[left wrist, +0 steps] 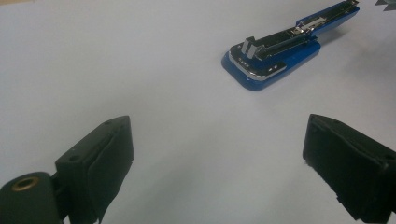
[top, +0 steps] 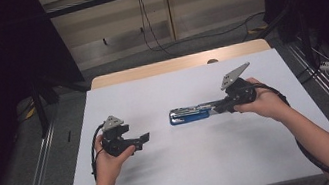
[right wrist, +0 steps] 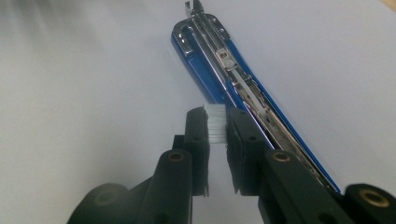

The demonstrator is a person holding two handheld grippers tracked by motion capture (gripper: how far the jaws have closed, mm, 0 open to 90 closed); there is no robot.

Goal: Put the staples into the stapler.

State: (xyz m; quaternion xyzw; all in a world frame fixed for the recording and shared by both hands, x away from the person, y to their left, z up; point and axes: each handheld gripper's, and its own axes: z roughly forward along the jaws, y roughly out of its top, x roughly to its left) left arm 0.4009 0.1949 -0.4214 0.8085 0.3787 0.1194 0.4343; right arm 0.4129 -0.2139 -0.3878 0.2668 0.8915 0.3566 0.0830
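1. The counter point(top: 166, 173), covered in white, carries one working object: a blue stapler point(top: 189, 114) lying near its middle, opened out flat so the metal staple channel faces up. Opening the stapler therefore appears done.

2. In the right gripper view the stapler point(right wrist: 243, 84) stretches away from the jaws, its channel exposed along the whole length. From this angle no row of staples can be made out in the channel, so loading seems not yet finished.

3. The right hand-held gripper point(top: 223, 105) sits at the stapler's rear end. Its jaws are nearly pressed together, pinching a small white strip point(right wrist: 215, 122), probably a bar of staples, held just above or beside the channel; contact with the stapler cannot be told.

4. The left hand-held gripper point(top: 144, 138) rests well apart from the stapler, on the counter's left side, jaws spread wide with nothing between them. It looks idle, likely waiting to steady or close the stapler.

5. What remains, by this reading: set the strip into the channel, then fold the stapler shut.
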